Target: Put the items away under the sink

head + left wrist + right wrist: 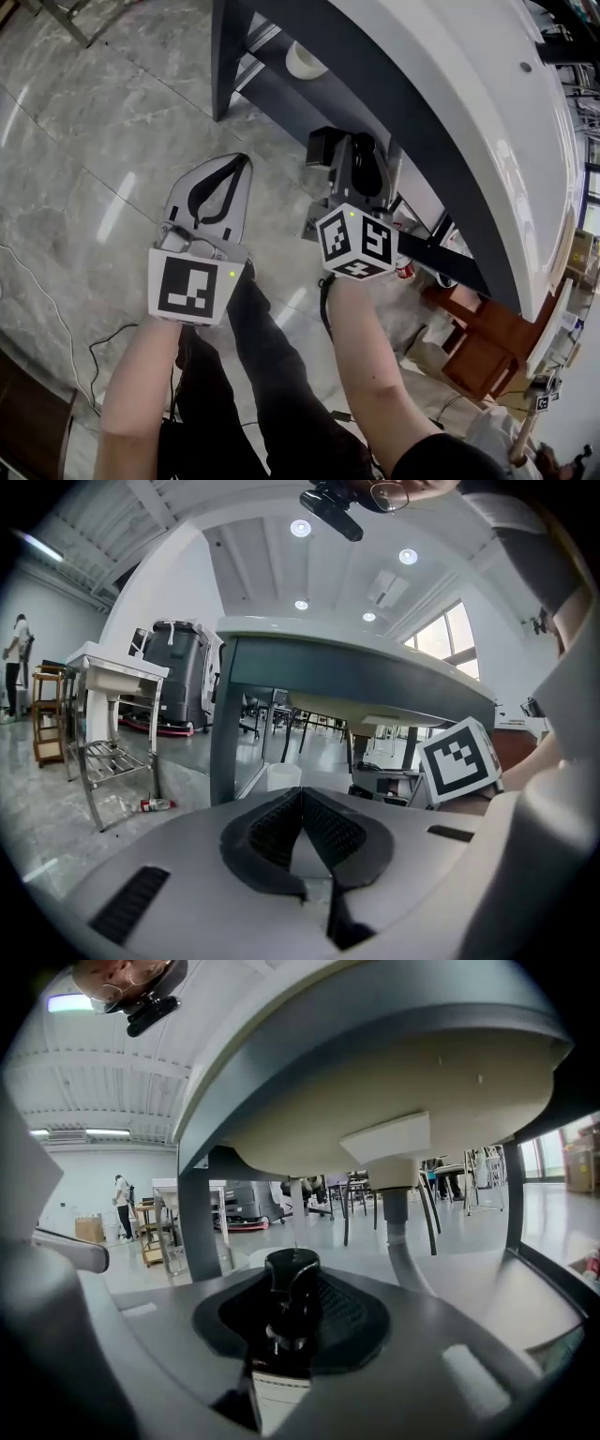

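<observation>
Our right gripper (292,1288) is clamped on a dark pump bottle (281,1363), pump end up; our left gripper (302,797) rides beside it, jaws together and empty; the sink (394,1091) looms just ahead and above, nearer the right; the head view shows the shelf (269,89) beneath, missing from the right gripper view.

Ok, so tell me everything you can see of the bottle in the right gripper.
The bottle is dark and glossy, with a black pump head on a narrow neck and a white label lower on its body. It seems to lie along the jaws of the right gripper, which is shut on its upper part, pump end pointing toward the underside of the sink. Nothing else touches it; its base is hidden.
</observation>
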Demonstrator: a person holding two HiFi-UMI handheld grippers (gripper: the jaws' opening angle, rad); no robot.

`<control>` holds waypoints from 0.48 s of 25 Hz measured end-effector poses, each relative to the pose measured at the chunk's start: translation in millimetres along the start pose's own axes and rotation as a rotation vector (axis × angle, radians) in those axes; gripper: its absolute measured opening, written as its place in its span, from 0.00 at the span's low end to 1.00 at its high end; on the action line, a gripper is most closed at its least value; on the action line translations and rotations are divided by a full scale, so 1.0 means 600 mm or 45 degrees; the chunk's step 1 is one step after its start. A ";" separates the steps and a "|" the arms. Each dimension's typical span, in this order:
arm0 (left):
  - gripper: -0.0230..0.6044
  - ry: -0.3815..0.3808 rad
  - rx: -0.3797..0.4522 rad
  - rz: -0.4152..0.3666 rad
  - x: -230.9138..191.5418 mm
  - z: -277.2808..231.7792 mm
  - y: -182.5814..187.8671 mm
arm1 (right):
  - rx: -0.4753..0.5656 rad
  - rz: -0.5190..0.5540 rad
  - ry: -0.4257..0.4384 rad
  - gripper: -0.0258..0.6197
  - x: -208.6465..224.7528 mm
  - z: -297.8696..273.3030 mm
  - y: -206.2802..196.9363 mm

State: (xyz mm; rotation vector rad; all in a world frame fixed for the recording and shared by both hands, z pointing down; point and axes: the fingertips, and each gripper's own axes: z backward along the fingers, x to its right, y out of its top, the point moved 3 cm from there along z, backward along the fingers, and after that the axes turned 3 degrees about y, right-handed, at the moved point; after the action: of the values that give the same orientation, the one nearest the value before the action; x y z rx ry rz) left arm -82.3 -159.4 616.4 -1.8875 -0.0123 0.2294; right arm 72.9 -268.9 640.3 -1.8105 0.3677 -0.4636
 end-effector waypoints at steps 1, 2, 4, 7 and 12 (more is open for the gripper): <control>0.05 0.003 -0.001 0.003 -0.002 -0.006 0.000 | 0.010 -0.002 -0.005 0.19 0.004 -0.011 0.004; 0.05 0.006 -0.001 0.007 -0.003 -0.012 -0.001 | 0.019 0.003 -0.006 0.19 0.008 -0.021 0.007; 0.05 0.012 -0.001 0.014 -0.003 -0.020 -0.003 | 0.032 0.017 -0.002 0.19 0.015 -0.038 0.013; 0.05 0.014 -0.002 0.032 0.000 -0.027 -0.005 | 0.035 0.030 -0.007 0.19 0.026 -0.058 0.018; 0.05 0.015 -0.011 0.038 0.000 -0.040 -0.002 | 0.031 0.036 -0.037 0.19 0.042 -0.082 0.017</control>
State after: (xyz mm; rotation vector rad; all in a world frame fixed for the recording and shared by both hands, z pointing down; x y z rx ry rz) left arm -78.1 -181.7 625.0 -1.8988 0.0230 0.2387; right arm 70.5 -324.8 646.1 -1.7845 0.3660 -0.4198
